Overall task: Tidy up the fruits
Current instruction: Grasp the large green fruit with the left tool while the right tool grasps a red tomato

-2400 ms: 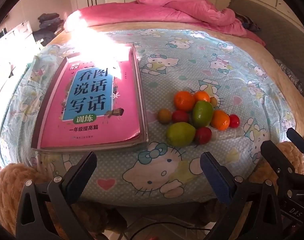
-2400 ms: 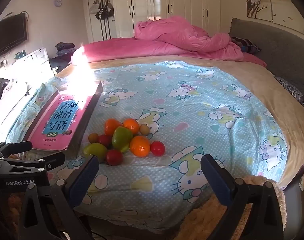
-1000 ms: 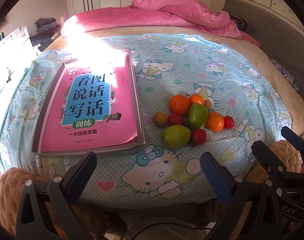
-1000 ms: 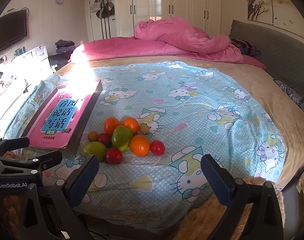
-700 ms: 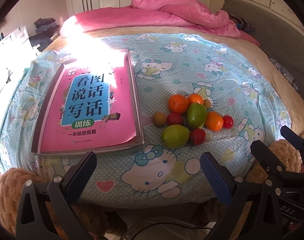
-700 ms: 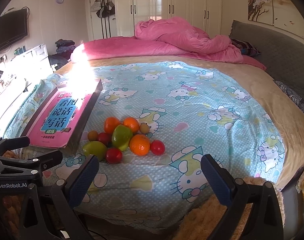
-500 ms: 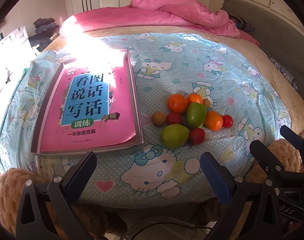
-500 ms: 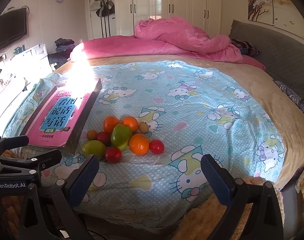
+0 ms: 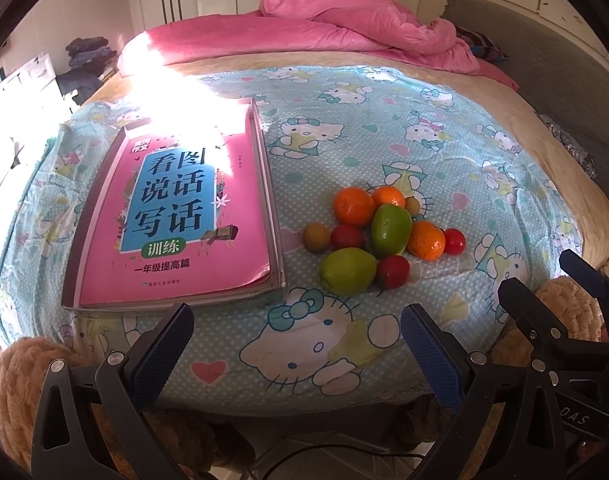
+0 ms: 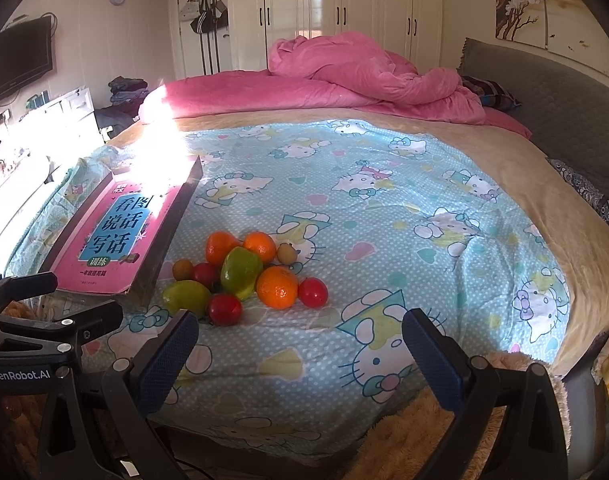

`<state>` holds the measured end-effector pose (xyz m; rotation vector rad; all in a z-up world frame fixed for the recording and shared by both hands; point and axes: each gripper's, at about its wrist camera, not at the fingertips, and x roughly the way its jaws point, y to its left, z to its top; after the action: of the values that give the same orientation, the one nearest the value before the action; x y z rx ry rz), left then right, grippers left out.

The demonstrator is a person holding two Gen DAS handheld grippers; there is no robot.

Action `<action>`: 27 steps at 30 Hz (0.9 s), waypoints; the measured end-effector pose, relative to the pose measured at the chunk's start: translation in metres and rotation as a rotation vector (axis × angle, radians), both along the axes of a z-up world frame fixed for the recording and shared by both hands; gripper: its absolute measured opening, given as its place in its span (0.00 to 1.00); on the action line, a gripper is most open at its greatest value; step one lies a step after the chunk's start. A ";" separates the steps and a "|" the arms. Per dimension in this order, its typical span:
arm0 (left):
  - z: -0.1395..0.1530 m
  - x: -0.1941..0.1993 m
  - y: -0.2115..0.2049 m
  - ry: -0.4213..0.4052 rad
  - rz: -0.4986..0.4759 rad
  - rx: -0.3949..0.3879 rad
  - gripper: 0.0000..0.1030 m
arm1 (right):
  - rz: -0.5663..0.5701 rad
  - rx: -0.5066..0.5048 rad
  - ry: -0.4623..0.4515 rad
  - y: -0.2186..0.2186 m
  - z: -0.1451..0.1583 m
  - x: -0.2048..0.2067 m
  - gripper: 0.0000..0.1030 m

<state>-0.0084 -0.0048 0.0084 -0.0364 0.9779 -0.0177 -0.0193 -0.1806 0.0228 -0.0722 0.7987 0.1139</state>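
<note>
While both tools hover short of the bed's near edge, a cluster of small fruits (image 9: 378, 238) lies on the pale blue cartoon-cat bedsheet (image 9: 344, 128), untouched. The left tool (image 9: 296, 344) has its blue-padded jaws spread wide with nothing between them; the right tool (image 10: 300, 354) is equally wide and empty.

From the left wrist view the fruit pile sits at about 1 o'clock from the left tool. It holds three round oranges, two green pear-shaped fruits (image 9: 390, 228), three small red round fruits (image 9: 392, 273) and two little brownish ones, all touching or just beside one another. A large pink softcover book with a blue title panel (image 9: 172, 216) lies flat in a shallow grey box, just beside the fruits at their 9 o'clock.

From the right wrist view the pile is at 11 o'clock. A crumpled pink duvet (image 10: 344, 76) lies at 12 o'clock across the far end of the bed.
</note>
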 end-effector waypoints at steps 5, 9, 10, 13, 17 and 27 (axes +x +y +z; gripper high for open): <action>0.000 0.000 0.000 0.001 0.002 -0.004 1.00 | -0.002 0.002 0.011 -0.001 -0.001 0.002 1.00; 0.000 0.001 0.001 0.001 0.002 -0.011 1.00 | -0.004 0.010 0.035 -0.001 -0.005 0.007 1.00; -0.001 0.001 0.002 0.004 -0.001 -0.013 1.00 | -0.005 0.010 0.041 -0.001 -0.006 0.008 1.00; -0.003 0.003 0.004 0.014 -0.003 -0.018 1.00 | -0.007 0.012 0.055 0.000 -0.009 0.013 1.00; -0.007 0.007 0.006 0.023 -0.015 -0.021 1.00 | -0.015 0.026 0.067 -0.004 -0.011 0.018 1.00; -0.016 0.030 -0.015 0.056 -0.269 0.051 1.00 | 0.015 -0.039 0.191 -0.015 -0.025 0.058 1.00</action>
<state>0.0219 -0.0197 -0.0080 0.1428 1.0332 -0.2397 0.0391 -0.1958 -0.0025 -0.1049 0.9914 0.1207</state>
